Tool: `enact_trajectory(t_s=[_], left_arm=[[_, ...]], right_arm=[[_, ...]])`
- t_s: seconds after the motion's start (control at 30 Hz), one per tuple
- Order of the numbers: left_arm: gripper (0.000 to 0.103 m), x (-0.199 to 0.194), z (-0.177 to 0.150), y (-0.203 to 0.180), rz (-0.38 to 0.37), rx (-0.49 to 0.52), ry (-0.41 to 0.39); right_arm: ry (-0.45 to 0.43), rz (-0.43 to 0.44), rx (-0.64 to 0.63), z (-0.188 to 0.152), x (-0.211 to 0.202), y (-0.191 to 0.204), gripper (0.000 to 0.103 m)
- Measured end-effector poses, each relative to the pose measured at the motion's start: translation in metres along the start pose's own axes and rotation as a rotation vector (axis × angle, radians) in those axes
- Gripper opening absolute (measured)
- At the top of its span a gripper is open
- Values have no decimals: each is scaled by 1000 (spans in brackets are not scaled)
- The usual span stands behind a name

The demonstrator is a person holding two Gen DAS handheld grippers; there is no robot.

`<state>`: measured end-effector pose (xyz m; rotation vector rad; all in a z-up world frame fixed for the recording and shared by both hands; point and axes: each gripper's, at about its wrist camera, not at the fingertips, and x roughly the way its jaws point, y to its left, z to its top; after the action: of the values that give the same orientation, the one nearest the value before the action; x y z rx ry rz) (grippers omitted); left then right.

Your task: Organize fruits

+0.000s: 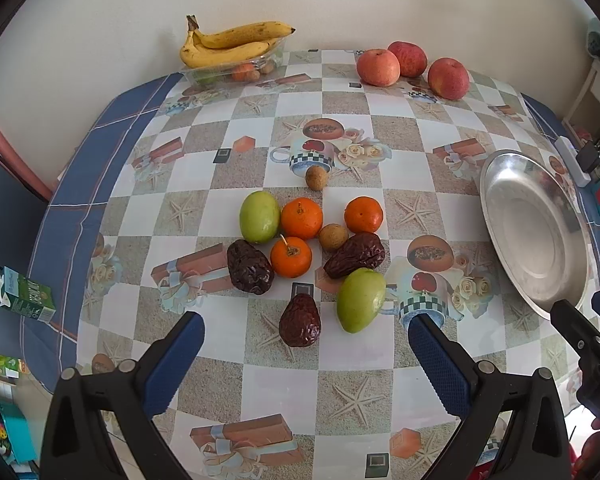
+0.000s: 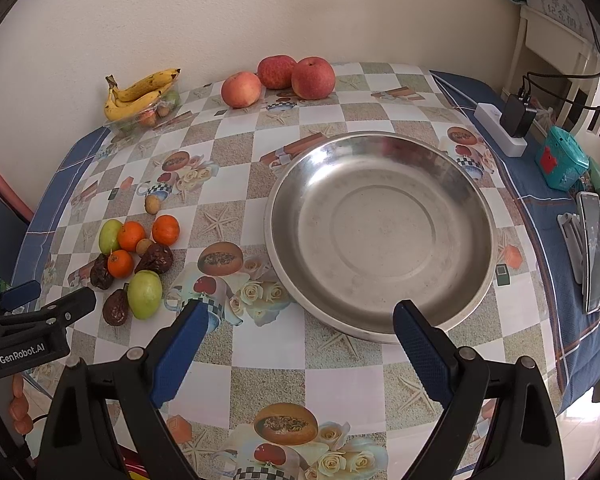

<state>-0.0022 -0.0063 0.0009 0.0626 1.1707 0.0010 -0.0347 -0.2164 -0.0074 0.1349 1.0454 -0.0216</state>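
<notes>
Two wide-open grippers (jaws empty), fruit cluster beside metal plate.

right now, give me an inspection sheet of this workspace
surface: table under a checked printed cloth.
job's things: steel dish, nothing in it; loose cluster of three oranges, two green fruits, three dark dates and small brown fruits; three apples at the far edge.
clutter: bananas on a clear tray; green carton; teal box; phone.
grippers: left gripper open, holding nothing; right gripper open, holding nothing.
cables: power strip with a plugged adapter and lead.
surroundings: plain wall, white shelf.
</notes>
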Motion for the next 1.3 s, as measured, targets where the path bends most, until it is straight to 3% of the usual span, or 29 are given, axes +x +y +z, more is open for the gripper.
enact_trajectory(t_s=[1.03,1.3], left_arm=[[103,3,2,0,-43,-1,8],[103,-2,5,7,-45,34,-57]], right_arm=[[8,3,3,-1,3,1,94],[15,2,0,-2,6,4,94]])
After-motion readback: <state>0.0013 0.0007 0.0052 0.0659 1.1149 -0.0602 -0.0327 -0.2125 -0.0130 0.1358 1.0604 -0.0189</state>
